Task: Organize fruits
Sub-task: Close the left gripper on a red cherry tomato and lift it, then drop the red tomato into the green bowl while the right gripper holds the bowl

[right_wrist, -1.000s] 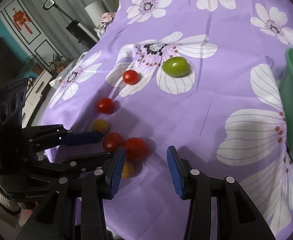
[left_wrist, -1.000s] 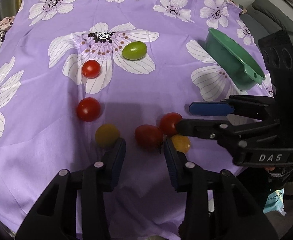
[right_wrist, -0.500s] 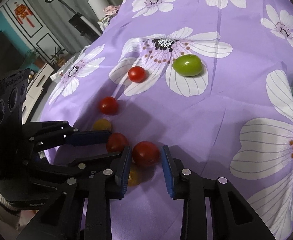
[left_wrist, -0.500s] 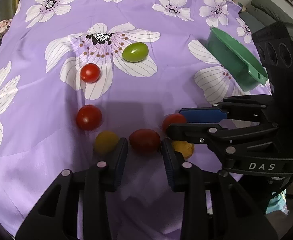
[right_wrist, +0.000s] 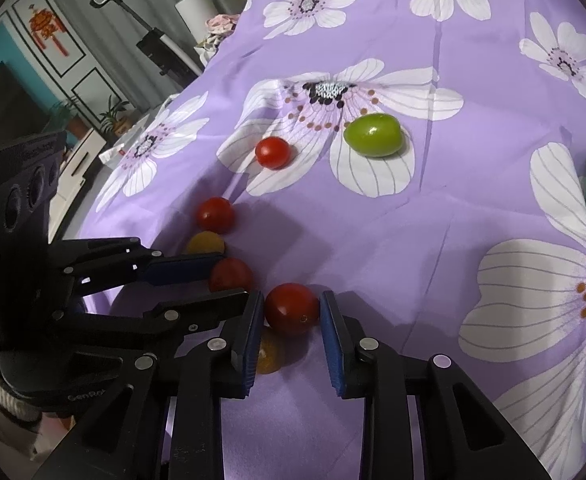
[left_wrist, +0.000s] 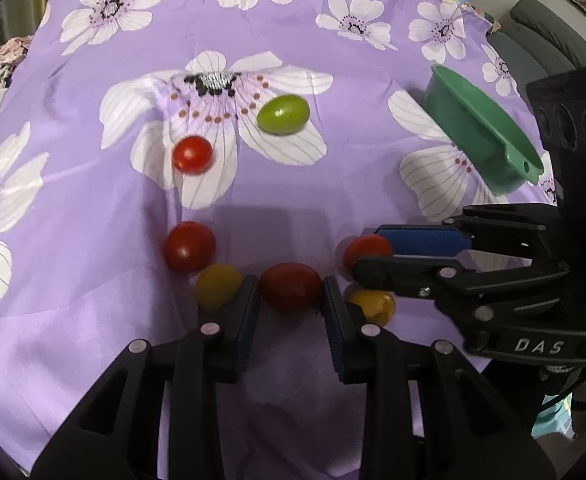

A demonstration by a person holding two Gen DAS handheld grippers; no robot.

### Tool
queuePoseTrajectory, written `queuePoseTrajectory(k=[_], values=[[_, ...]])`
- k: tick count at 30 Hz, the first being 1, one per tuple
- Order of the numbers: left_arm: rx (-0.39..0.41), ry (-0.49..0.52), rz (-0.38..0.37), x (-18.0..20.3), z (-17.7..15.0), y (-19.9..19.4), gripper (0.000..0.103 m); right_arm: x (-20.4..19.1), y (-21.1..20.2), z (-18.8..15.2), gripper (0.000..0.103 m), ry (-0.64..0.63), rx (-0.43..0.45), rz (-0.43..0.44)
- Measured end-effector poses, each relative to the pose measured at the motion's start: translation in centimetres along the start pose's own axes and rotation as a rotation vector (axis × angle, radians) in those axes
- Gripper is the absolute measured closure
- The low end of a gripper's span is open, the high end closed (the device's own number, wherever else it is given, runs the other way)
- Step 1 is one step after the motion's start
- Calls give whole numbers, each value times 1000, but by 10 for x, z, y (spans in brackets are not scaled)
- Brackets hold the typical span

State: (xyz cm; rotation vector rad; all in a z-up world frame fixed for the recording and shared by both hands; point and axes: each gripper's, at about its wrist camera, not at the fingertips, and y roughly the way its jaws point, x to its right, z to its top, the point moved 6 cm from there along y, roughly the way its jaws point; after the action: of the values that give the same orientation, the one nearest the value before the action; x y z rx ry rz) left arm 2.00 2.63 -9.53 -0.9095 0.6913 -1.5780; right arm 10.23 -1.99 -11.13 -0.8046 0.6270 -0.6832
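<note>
Left wrist view shows a table [left_wrist: 93, 320] under a purple cloth [left_wrist: 373, 184] printed with white flowers; right wrist view shows a room behind with teal wall, dark screen and potted plants. "DAS" is printed on the right claw [left_wrist: 367, 258], "GenRo…" partly readable on the left claw [right_wrist: 229, 274]. A green bowl [left_wrist: 481, 132] stands far right, its contents hidden. Each claw sits narrowly around a red tomato: left [left_wrist: 291, 286], right [right_wrist: 291, 309], contact unclear. Green, red and yellow fruits lie scattered nearby.
</note>
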Motion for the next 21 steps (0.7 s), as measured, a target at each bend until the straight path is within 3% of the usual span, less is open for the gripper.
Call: queuePoseTrajectory(k=[7, 21], values=[[72, 23, 45, 7, 15, -27, 72, 7, -39, 10, 73, 12, 103, -27], [117, 70, 29, 43, 33, -40, 72, 33, -84, -1, 73, 64, 221, -66]])
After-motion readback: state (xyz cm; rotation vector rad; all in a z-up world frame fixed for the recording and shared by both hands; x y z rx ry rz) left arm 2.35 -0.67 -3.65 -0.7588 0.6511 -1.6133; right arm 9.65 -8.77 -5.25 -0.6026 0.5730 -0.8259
